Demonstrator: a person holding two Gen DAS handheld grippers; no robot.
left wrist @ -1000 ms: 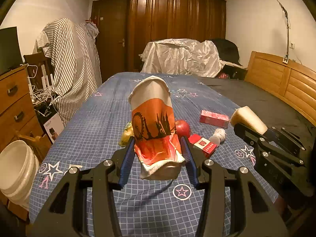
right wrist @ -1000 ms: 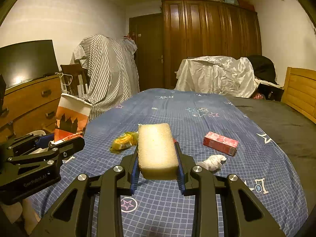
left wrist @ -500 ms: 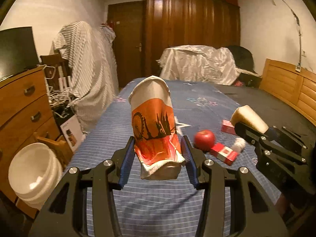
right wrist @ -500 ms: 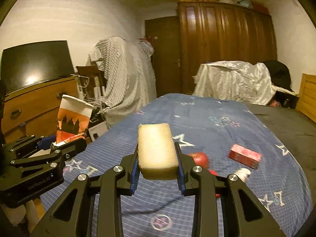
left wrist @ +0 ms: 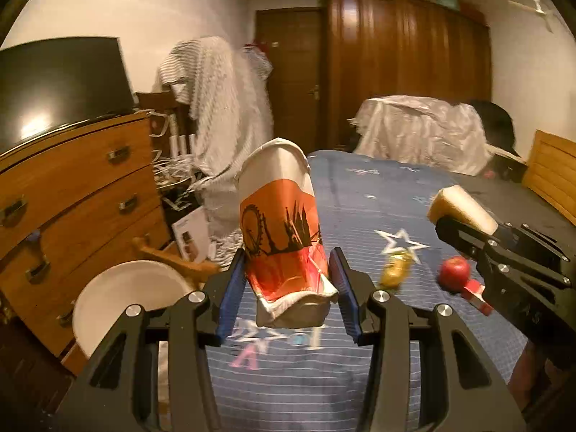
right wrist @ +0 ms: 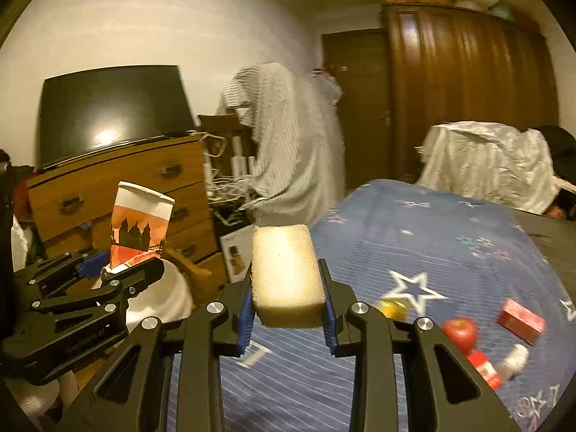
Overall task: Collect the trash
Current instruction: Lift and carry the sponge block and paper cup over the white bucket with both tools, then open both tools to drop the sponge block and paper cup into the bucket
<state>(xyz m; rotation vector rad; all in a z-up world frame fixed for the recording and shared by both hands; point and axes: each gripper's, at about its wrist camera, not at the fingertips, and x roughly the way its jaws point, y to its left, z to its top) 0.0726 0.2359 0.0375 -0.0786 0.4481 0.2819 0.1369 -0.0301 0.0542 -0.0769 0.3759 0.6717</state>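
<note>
Your left claw point(left wrist: 287, 289) is clamped on a crumpled cup point(left wrist: 282, 230), its blue pads pressed against the orange printed sides near the crushed base, the cup's white mouth pointing away from you. Your right claw point(right wrist: 287, 309) is closed on a sponge point(right wrist: 284, 270), gripped across its narrow width. Both claws are held in the air at the bed's point(left wrist: 378, 198) left edge. Below and left of the cup sits a white bin point(left wrist: 122, 295), in front of the wooden dresser point(left wrist: 72, 187). On the blue starred bedcover lie an apple point(right wrist: 460, 329), a yellow wrapper point(right wrist: 392, 307), a red box point(right wrist: 520, 320), another red pack point(right wrist: 484, 367) and a white wad point(right wrist: 513, 360).
</note>
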